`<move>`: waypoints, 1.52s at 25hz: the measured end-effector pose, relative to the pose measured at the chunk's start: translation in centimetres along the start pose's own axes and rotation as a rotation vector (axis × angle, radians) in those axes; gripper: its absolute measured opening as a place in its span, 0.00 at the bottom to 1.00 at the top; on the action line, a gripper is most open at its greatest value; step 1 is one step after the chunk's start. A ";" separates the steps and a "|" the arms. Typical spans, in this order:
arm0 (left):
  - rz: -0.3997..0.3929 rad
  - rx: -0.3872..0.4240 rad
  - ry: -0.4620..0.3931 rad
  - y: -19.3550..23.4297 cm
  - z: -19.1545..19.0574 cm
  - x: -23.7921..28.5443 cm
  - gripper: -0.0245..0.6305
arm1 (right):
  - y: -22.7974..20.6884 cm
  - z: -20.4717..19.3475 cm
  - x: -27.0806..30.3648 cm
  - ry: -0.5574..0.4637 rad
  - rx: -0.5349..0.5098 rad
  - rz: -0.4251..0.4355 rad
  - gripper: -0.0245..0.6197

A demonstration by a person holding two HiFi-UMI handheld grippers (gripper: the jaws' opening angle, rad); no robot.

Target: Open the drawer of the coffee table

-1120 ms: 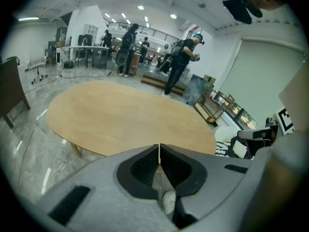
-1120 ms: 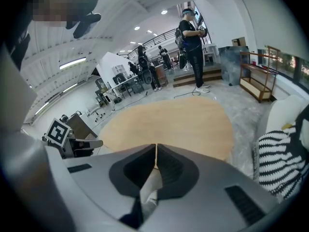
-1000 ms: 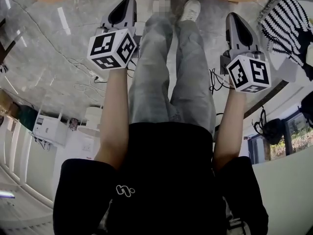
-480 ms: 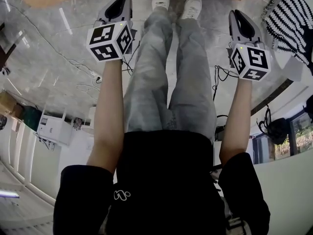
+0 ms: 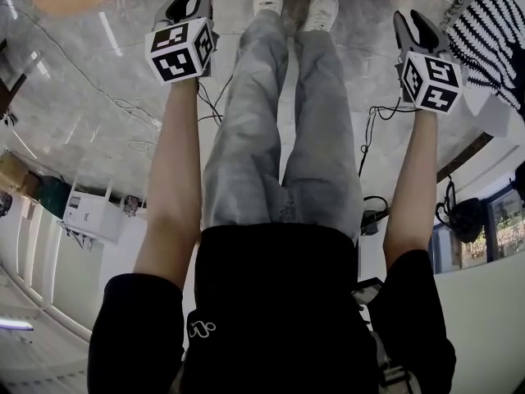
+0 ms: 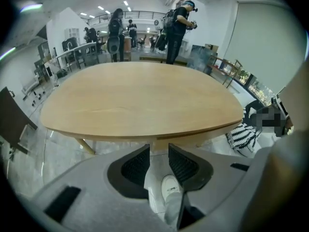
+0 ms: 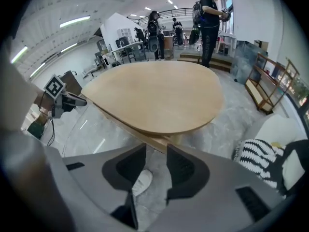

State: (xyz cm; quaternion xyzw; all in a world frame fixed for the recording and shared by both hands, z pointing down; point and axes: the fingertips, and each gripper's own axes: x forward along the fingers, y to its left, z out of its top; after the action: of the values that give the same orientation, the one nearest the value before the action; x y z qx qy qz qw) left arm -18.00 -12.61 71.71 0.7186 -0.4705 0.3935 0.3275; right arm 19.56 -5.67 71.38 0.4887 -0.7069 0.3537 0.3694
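The left gripper (image 6: 159, 150) and right gripper (image 7: 155, 151), jaws just spread and empty, are being held before the coffee table (image 6: 140, 95), whose drawer (image 6: 193, 140), seemingly shut under its near edge at mid-frame, is being judged as needing a grip and pull.

Coffee table (image 6: 140, 98): pale wood, smooth matt top; floor (image 5: 82, 80): grey veined stone look, glossy, reflective; striped textile (image 5: 484, 23): soft knitted-looking cloth.
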 end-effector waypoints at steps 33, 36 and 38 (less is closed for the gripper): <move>-0.017 0.073 0.121 -0.5 -0.1 4.2 0.19 | -1.1 -0.4 5.5 0.203 -0.207 0.071 0.28; 0.001 0.049 0.125 -0.9 0.1 4.4 0.19 | -1.6 -0.4 5.3 0.208 -0.211 0.044 0.27; 0.007 0.045 0.128 -1.0 0.0 4.5 0.19 | -1.6 -0.6 5.2 0.217 -0.219 0.037 0.26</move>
State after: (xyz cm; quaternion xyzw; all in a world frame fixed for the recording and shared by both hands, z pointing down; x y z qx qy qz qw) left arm -15.93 -14.14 75.50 0.6975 -0.4422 0.4503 0.3394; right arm 19.93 -7.83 76.42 0.3913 -0.7062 0.3318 0.4880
